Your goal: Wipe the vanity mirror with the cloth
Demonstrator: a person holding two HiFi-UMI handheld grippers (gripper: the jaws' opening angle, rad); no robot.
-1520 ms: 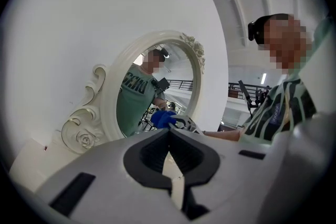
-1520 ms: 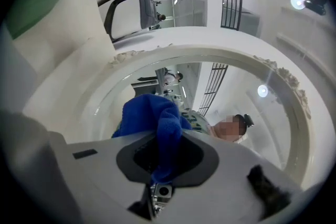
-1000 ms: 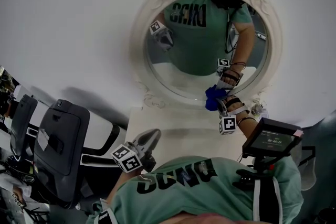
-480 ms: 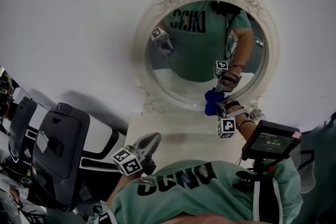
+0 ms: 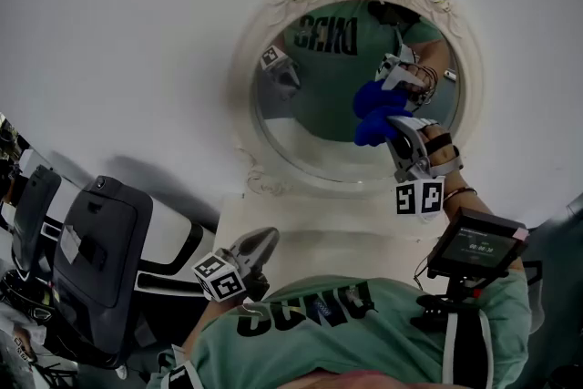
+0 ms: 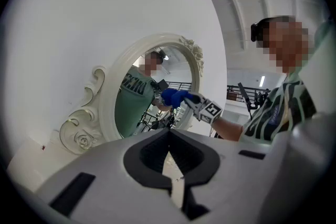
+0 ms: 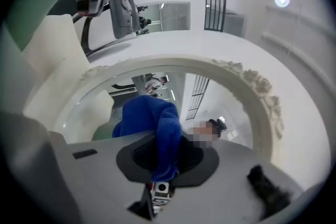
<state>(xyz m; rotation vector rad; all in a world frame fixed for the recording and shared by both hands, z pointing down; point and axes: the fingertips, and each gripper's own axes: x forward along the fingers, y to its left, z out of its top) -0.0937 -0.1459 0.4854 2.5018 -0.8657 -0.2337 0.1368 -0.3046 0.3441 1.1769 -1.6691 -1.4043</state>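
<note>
An oval vanity mirror (image 5: pixel 357 68) in a white carved frame with roses stands against the white wall. My right gripper (image 5: pixel 393 128) is shut on a blue cloth (image 5: pixel 375 112) and presses it to the glass at the mirror's right half. The right gripper view has the blue cloth (image 7: pixel 153 131) bunched between the jaws, against the mirror (image 7: pixel 173 92). My left gripper (image 5: pixel 258 247) hangs low over the white tabletop, away from the mirror, jaws closed on nothing. From the left gripper view the mirror (image 6: pixel 152 92) and the blue cloth (image 6: pixel 173 96) show ahead.
The mirror stands on a white vanity top (image 5: pixel 301 228). A black and white chair (image 5: pixel 100 260) stands at the left. A small screen on a mount (image 5: pixel 474 246) sits at the person's right side. The white wall (image 5: pixel 118 41) surrounds the mirror.
My right gripper has carried the blue cloth up the glass from the mirror's lower right rim to its right middle. The left gripper has barely moved.
</note>
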